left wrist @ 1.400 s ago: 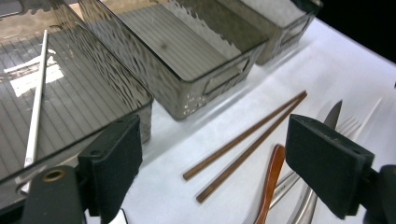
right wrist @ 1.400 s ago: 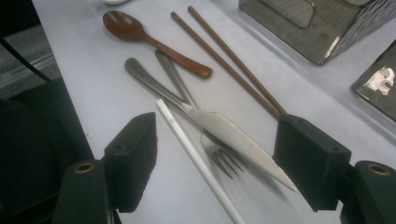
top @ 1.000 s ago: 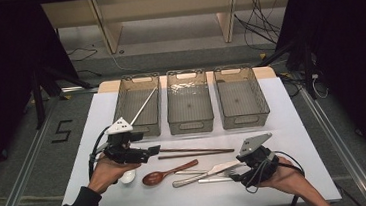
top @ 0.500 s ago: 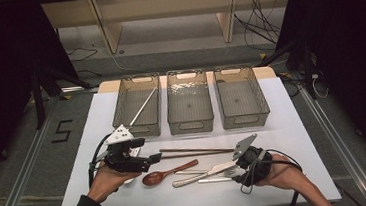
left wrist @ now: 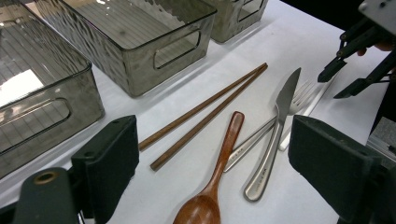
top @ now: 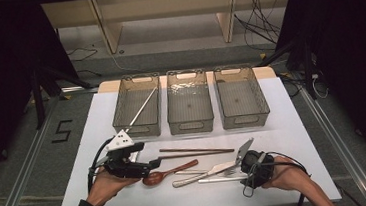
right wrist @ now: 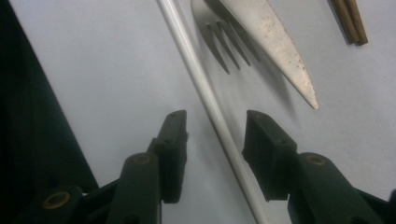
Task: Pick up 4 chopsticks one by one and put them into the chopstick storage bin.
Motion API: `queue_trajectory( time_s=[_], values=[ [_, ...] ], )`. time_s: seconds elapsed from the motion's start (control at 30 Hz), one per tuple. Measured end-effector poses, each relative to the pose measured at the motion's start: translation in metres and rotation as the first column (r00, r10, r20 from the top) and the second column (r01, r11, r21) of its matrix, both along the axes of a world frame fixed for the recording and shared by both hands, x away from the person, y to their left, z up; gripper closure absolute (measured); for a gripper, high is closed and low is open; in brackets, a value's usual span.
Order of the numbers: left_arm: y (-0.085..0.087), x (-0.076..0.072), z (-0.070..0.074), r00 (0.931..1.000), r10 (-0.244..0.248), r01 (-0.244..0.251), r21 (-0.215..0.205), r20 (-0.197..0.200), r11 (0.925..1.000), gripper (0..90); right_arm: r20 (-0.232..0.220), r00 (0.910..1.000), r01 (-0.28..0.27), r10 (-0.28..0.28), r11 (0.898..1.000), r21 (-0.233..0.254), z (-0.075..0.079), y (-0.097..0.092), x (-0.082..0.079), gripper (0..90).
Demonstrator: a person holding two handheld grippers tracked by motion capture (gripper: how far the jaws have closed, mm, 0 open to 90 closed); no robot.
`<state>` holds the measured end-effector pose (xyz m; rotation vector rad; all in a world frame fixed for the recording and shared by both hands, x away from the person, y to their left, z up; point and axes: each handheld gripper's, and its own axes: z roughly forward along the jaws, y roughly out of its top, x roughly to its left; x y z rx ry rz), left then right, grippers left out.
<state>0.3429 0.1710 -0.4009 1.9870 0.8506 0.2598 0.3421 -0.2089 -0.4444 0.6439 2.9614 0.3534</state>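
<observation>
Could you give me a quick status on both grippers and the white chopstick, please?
Right gripper closing astride white chopstick, pads not touching. Left gripper open over wooden spoon. Fork and knife close by.

A slim white plastic chopstick [right wrist: 212,109] lies flat on the white table [top: 304,137], straight and unbroken, just beside a silver metal fork [right wrist: 219,37] and a silver table knife [right wrist: 275,42], its near end between open black fingers [right wrist: 170,140], untouched.
</observation>
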Motion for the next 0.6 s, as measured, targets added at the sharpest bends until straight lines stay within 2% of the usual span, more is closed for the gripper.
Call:
queue_trajectory(
  time_s=[0.07, 0.3, 0.47, 0.6],
  values=[
    [0.0002, -0.0007, 0.0006, 1.0, 0.0, 0.0, -0.005, 0.0, 1.0, 16.0, -0.021, 0.9998, 0.003, -0.003, 1.0, -0.01, -0.0009, 0.0018, 0.0015, 62.4],
    [-0.0025, -0.0003, 0.0003, 1.0, -0.002, 0.002, -0.018, -0.006, 0.9998, 16.0, -0.043, 0.999, 0.003, -0.005, 1.0, -0.027, -0.0049, 0.0021, 0.0073, 70.0],
    [-0.0045, 0.0, -0.0022, 0.9999, -0.012, 0.012, 0.005, -0.008, 0.9999, 16.0, -0.053, 0.9986, -0.011, 0.008, 0.998, -0.057, -0.0088, 0.0056, 0.0097, 73.4],
    [-0.0048, 0.0, -0.0016, 0.9999, -0.009, 0.009, -0.002, -0.005, 1.0, 16.0, -0.051, 0.9985, -0.025, 0.021, 0.997, -0.076, -0.0089, 0.0078, 0.0082, 75.4]
  ],
)
